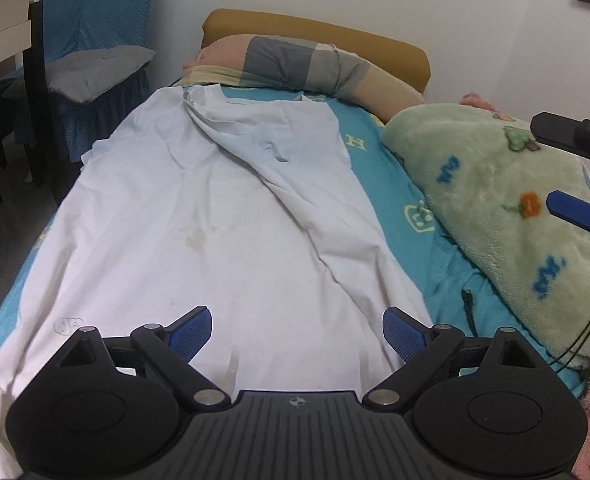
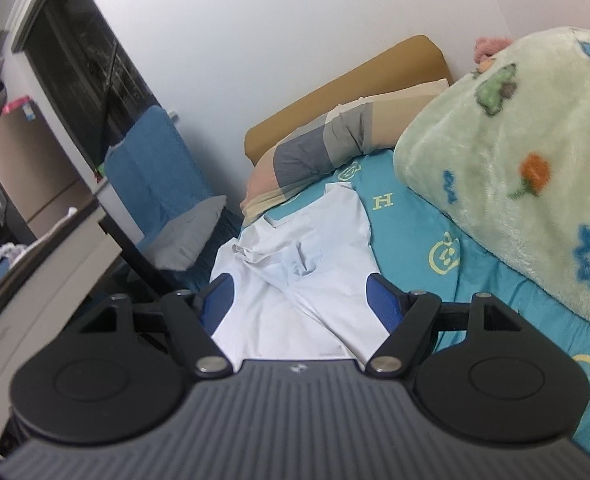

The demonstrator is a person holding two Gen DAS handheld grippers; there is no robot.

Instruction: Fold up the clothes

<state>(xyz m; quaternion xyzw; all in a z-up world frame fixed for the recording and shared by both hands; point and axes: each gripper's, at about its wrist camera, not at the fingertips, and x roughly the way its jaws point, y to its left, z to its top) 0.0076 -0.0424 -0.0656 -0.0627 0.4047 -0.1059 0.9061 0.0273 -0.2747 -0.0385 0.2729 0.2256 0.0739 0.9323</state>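
From the left wrist, a thin, creased white shirt [image 1: 199, 216] is lying flat along the teal bedsheet [image 1: 391, 184], one side folded diagonally over itself. The left gripper [image 1: 297, 334] is hovering low over the hem, fingers spread, gripping nothing. A fluffy green blanket [image 1: 495, 208] (cartoon-printed) is bulging alongside.

From the right wrist, the right gripper [image 2: 299, 300] is tilting above the shirt [image 2: 295, 280], fingers also spread.

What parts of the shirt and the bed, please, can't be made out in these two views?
- White shirt hem: left wrist view, covered by the left tool.
- Its lower half: right wrist view, behind the right tool.
- Bed far right side: both views, under the green blanket.
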